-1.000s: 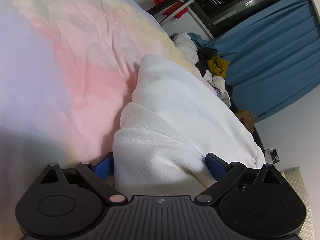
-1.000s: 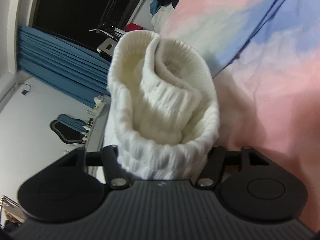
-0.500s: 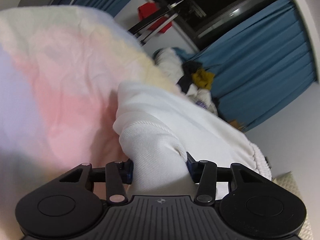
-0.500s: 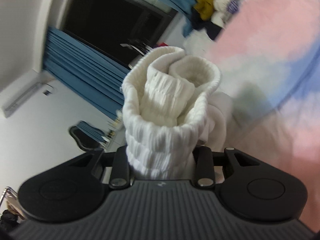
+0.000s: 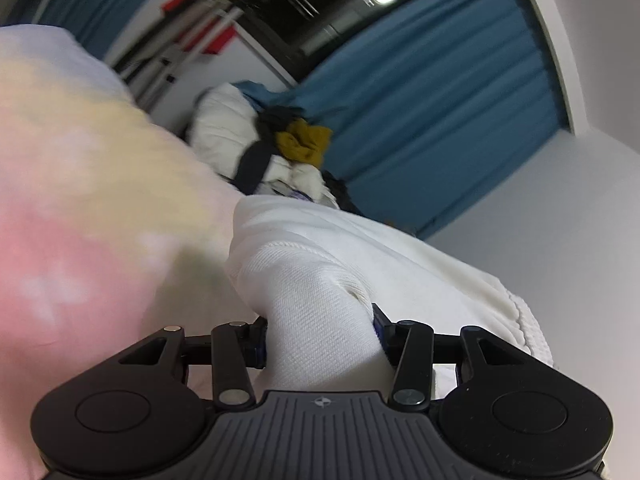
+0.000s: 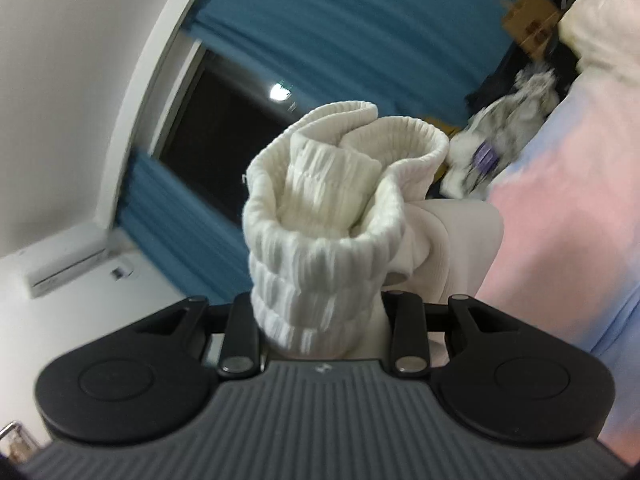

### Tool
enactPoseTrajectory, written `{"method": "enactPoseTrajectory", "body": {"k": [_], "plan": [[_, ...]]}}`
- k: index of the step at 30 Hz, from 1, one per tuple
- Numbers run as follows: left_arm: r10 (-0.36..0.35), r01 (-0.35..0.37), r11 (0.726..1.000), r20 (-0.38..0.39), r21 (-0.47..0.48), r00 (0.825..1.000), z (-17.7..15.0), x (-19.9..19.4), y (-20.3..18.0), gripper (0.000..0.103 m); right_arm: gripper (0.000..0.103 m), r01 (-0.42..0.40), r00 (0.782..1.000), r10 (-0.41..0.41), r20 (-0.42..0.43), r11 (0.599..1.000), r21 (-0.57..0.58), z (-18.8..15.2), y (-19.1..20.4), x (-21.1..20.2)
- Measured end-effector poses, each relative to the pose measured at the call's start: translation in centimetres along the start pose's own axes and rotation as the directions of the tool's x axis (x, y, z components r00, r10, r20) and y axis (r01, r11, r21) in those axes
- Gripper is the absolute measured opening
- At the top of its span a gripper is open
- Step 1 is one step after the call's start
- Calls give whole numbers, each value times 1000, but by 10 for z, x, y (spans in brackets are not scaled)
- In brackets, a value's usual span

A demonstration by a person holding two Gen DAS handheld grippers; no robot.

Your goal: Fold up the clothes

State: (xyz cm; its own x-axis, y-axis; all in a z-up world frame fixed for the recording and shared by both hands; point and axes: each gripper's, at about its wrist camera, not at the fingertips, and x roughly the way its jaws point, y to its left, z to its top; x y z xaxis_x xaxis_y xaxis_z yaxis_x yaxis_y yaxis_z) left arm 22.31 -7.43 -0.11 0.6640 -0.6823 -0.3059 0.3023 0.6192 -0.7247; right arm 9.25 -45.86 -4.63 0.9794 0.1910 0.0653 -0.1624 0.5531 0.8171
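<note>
Both grippers have clamped down and lifted since a second ago: the white sweater, which lay slack on the pastel bedspread between wide jaws, is now pinched at two places and raised off it. That looks like the pick-up before a fold, the cloth stretched between the hands. The left gripper squeezes a bunched smooth-knit edge between narrowed jaws, tipped slightly downward. The right gripper holds the ribbed cuff, pointing about level toward the dark window and blue curtains. A pile of other clothes sits beyond.
</note>
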Motion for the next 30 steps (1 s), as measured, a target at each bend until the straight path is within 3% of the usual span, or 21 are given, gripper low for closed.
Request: {"method": "enactPoseTrajectory", "body": {"k": [6,11,15,17,22,25,30], "plan": [[-9,18,996,-97,91,995,-22,107,-36,48,35,80,988,-83,130,996,32,20,-61,-24],[-22,57,981,-185,184,982,-55,171,-53,48,35,180,961,-205,185,973,142,27,-115,-42],[31,28,968,-229,250,973,-87,194,-45,49,34,270,942,-304,144,939,215,23,-150,-41],[67,4,962,-252,274,965,-95,204,-36,49,34,349,926,-373,55,904,248,18,-161,-39],[200,-61,926,-345,372,917,-104,227,4,56,36,458,884,-455,-111,791,406,1,-197,-44],[184,-46,928,-347,369,920,-103,226,7,57,37,471,877,-469,-109,790,391,1,-192,-46],[211,-68,929,-371,363,904,-98,208,-3,64,41,473,873,-475,-109,772,425,-1,-181,-55]]}}
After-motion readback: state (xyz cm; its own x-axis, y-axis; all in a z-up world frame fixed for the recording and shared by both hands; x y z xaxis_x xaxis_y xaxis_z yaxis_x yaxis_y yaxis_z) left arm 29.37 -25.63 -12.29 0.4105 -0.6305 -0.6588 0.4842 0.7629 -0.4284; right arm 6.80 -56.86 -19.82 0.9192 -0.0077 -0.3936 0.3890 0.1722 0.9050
